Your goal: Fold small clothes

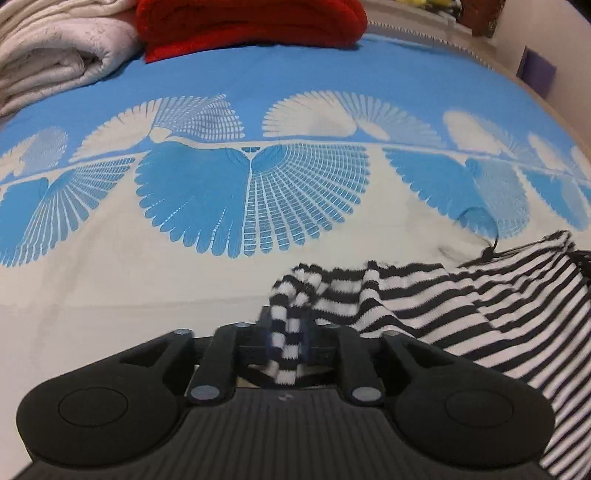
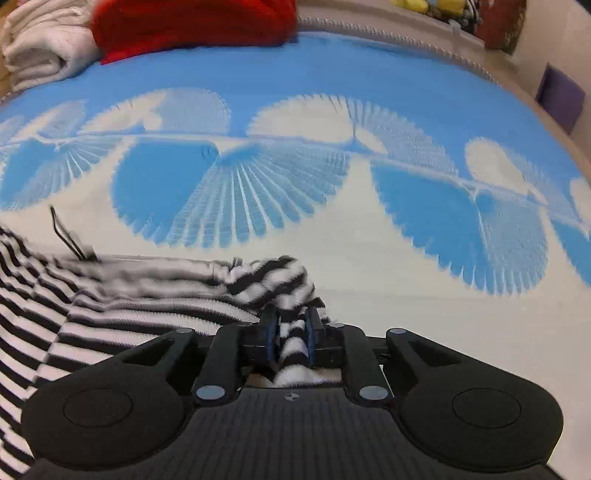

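Observation:
A small black-and-white striped garment (image 1: 461,306) hangs stretched between my two grippers above a bed. In the left wrist view my left gripper (image 1: 288,328) is shut on a bunched corner of it, and the cloth runs off to the right. In the right wrist view my right gripper (image 2: 291,332) is shut on the other bunched corner of the striped garment (image 2: 122,314), which spreads to the left. A thin black cord (image 2: 66,236) sticks up from the garment's upper edge. Both sets of blue pads press into the fabric.
The bed carries a blue and white sheet with fan-shaped prints (image 1: 251,192). At its far end lie a folded white blanket (image 1: 55,55) and a red folded cloth (image 1: 251,26). A purple object (image 2: 561,96) stands by the wall at the right.

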`<state>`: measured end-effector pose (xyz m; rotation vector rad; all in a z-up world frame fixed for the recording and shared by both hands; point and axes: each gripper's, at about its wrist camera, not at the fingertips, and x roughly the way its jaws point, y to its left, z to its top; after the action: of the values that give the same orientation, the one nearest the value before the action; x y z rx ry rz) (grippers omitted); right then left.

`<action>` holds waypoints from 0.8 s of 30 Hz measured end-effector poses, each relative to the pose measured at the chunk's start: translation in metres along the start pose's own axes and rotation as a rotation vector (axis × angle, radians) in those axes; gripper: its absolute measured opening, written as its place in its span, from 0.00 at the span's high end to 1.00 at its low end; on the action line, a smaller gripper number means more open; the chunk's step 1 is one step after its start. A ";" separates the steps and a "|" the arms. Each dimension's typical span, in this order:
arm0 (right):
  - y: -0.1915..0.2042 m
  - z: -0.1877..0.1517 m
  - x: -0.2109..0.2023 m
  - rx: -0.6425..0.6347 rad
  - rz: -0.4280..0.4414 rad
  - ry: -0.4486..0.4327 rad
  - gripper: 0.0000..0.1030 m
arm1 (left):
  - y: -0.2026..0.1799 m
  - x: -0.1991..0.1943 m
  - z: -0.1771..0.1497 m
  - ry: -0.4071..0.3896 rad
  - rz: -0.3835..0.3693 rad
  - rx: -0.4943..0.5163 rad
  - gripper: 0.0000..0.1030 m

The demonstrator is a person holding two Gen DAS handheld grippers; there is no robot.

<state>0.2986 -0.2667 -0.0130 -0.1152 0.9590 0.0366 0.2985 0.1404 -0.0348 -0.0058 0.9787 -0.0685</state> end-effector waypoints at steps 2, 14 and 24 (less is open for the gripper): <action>-0.008 0.005 -0.018 0.066 0.016 -0.025 0.76 | 0.015 -0.023 -0.002 -0.010 -0.057 -0.087 0.53; -0.080 -0.069 -0.145 0.322 0.188 -0.039 0.58 | 0.059 -0.127 -0.096 0.107 -0.164 -0.260 0.53; -0.075 -0.132 -0.109 0.329 0.174 0.214 0.58 | 0.053 -0.084 -0.127 0.292 -0.153 -0.246 0.57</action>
<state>0.1346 -0.3545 0.0072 0.2733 1.1738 0.0264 0.1500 0.2019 -0.0381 -0.3041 1.2725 -0.0914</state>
